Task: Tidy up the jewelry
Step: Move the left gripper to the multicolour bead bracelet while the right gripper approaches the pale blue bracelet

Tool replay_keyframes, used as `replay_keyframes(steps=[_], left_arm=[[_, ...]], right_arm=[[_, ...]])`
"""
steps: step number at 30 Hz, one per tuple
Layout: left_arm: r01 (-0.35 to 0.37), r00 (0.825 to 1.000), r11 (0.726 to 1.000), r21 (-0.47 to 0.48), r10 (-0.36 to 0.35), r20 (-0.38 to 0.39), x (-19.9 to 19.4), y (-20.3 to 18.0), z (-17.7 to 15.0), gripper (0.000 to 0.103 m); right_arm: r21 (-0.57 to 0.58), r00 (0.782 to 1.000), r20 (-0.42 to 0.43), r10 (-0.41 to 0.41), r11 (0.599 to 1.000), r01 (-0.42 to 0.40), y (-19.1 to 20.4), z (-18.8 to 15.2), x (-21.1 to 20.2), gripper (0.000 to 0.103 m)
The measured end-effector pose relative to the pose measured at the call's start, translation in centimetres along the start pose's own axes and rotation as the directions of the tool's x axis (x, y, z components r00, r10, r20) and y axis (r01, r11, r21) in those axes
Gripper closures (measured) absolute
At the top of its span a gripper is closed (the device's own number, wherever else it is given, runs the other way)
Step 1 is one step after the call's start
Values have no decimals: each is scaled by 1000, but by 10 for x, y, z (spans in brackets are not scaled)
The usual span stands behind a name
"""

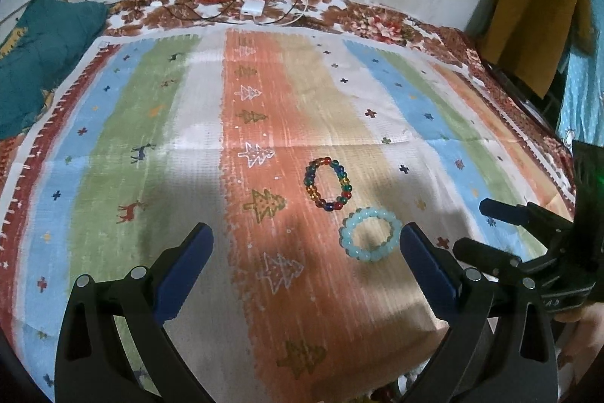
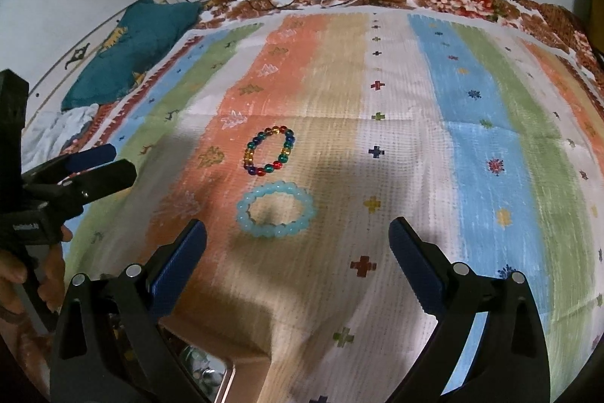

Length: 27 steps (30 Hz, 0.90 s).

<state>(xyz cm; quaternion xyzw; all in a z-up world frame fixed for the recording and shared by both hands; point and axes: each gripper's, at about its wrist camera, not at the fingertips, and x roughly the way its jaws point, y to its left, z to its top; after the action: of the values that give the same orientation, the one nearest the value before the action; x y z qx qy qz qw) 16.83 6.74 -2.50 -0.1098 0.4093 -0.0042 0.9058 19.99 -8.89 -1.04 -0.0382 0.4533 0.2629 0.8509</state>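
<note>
From my side the metal tin (image 2: 205, 374) at the bottom edge is half hidden behind my right gripper's finger, its contents too blurred to name, and the yellow cloth (image 1: 536, 14) is cut off.

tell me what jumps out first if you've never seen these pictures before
Two bead bracelets lie side by side on the striped cloth: a multicolored bracelet farther away and a pale blue bracelet nearer, apart from each other. Both grippers hover above the cloth with jaws wide open and empty, the left gripper and the right gripper. A teal cushion sits at the far left corner.
</note>
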Motion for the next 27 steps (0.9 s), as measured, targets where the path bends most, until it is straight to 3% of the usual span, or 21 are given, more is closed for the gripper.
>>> replay_keyframes(steps=[27], left_arm=[[-13, 996, 1000, -1, 13, -84, 59, 3, 21, 6]], right_arm=[[23, 997, -79, -22, 999, 24, -10, 8, 46, 5]])
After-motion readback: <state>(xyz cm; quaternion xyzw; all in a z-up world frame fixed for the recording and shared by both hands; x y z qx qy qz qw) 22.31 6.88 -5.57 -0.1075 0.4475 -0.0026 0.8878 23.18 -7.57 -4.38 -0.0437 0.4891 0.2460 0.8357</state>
